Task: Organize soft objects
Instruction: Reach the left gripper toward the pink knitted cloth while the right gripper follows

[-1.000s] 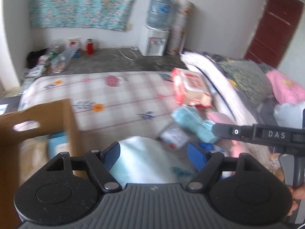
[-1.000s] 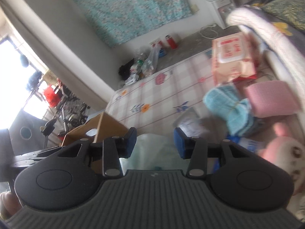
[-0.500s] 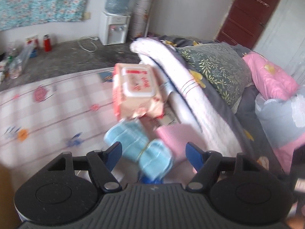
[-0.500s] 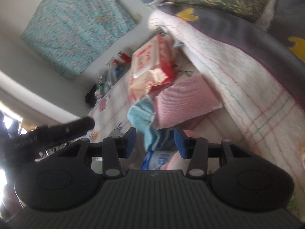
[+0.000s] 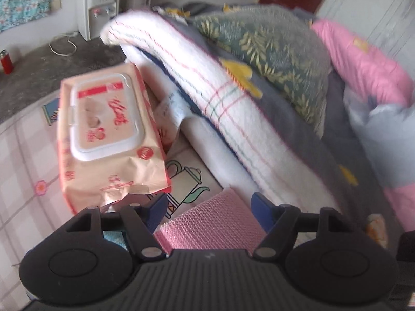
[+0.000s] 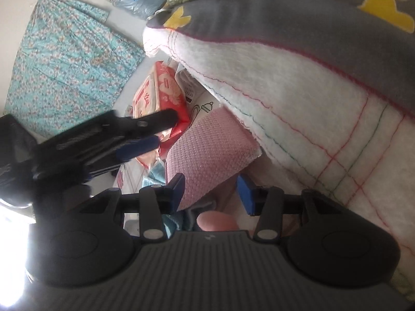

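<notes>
1. Bedroom setting: checked floral mattress cover [image 5: 15, 155] ahead and to the left of the left gripper; bare grey floor beyond it, with a white water dispenser [image 5: 97, 7] against the far wall.
2. Folded white quilt [image 5: 220, 98] with coloured grid lines, grey-backed; rises ahead and to the right of both grippers. Leaf-print pillow [image 5: 272, 41] and pink bedding [image 5: 363, 62] lie farther right.
3. Wet-wipes pack [image 5: 103, 134], peach and red, white flip lid up; ahead-left of the left gripper, just past its left fingertip.
4. Pink textured cloth [image 5: 207, 225], folded; lies directly ahead between the left gripper's fingers, tucked against the quilt's lower edge. In the right wrist view it sits [image 6: 207, 155] just ahead of the right gripper.
5. Blue cloth [image 6: 155, 176], partly hidden under the pink one.
6. Left gripper [image 5: 208, 207]: jaws spread wide to either side of the pink cloth, gripping nothing.
7. Right gripper [image 6: 211, 189]: jaws apart, nothing held.
</notes>
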The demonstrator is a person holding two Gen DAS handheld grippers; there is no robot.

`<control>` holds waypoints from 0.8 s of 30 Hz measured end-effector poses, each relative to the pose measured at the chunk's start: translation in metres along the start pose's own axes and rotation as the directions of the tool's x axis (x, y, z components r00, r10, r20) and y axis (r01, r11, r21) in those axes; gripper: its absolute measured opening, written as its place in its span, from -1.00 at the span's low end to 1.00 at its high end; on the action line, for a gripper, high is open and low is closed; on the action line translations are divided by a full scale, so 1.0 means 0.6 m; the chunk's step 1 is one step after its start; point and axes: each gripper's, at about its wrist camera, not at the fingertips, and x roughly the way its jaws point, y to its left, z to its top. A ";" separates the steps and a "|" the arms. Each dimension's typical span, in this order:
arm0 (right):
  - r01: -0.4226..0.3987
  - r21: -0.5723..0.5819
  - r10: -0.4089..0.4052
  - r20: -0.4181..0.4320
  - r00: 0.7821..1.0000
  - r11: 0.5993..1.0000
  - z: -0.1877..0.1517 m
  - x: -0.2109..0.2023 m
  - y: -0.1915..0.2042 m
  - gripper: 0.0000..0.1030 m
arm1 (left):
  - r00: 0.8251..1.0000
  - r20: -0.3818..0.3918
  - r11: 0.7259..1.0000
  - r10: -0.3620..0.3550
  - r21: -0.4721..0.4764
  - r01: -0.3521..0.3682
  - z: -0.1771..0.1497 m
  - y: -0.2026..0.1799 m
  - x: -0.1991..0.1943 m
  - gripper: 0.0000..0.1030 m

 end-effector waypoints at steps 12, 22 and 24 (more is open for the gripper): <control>-0.003 0.004 0.003 0.004 1.000 1.000 0.001 0.064 0.009 -0.09 | 0.998 -0.045 0.990 -0.040 -0.135 0.034 0.001 0.036 0.047 0.14; -0.045 0.003 0.045 0.049 0.998 0.999 0.011 0.074 0.029 -0.10 | 0.997 0.017 0.975 -0.081 -0.204 0.082 -0.005 0.056 -0.017 -0.21; -0.060 -0.007 0.060 0.057 0.997 0.998 0.016 0.072 0.039 -0.10 | 0.996 0.040 0.974 -0.085 -0.206 0.091 -0.007 0.054 -0.039 -0.24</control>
